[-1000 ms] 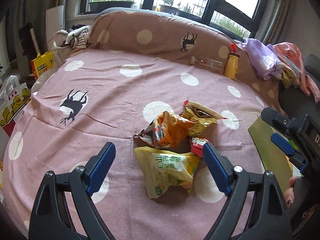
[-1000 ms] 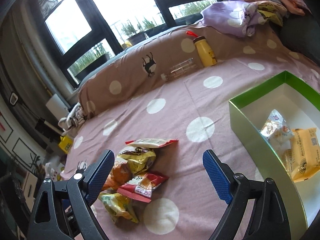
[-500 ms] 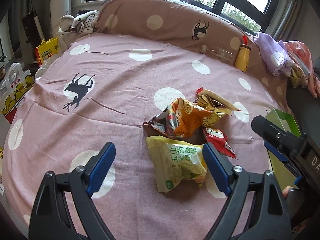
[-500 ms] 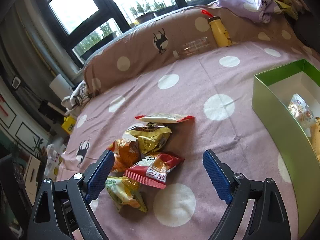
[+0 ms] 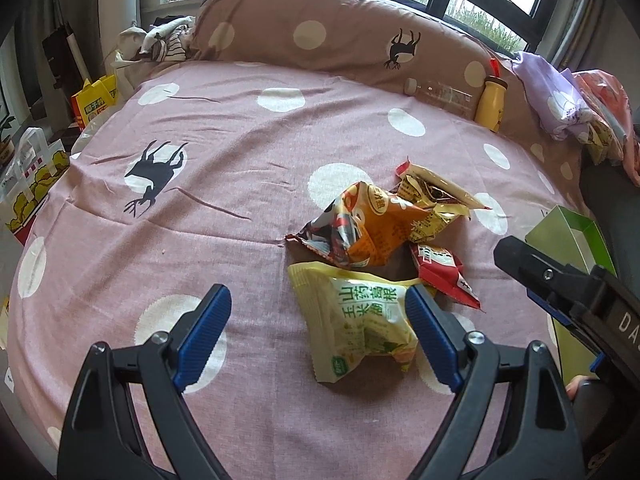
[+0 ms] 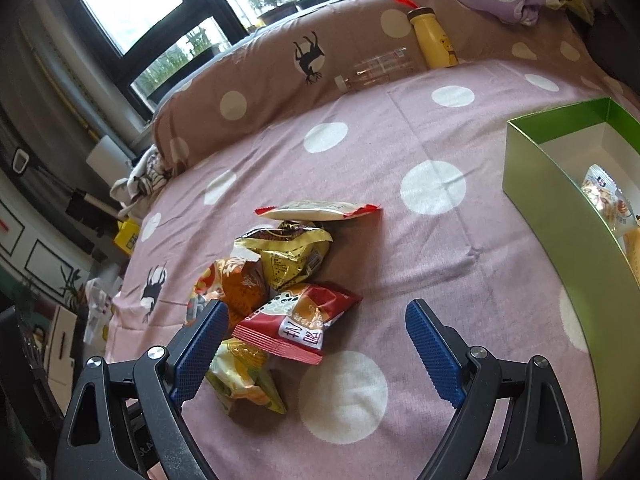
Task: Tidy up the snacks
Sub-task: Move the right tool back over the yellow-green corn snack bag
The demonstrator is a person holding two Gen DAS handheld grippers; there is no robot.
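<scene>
Five snack bags piled close on the pink spotted bed (image 5: pixel 224 168), likely dumped there for sorting. Left hand-held gripper (image 5: pixel 318 330) spread wide, empty, low over the yellow-green bag (image 5: pixel 360 320), maybe to grab it. Right hand-held gripper (image 6: pixel 316 350) spread wide too, empty, near the red bag (image 6: pixel 300 320). Green box (image 6: pixel 532 184) off to the side, some snacks inside already.
</scene>
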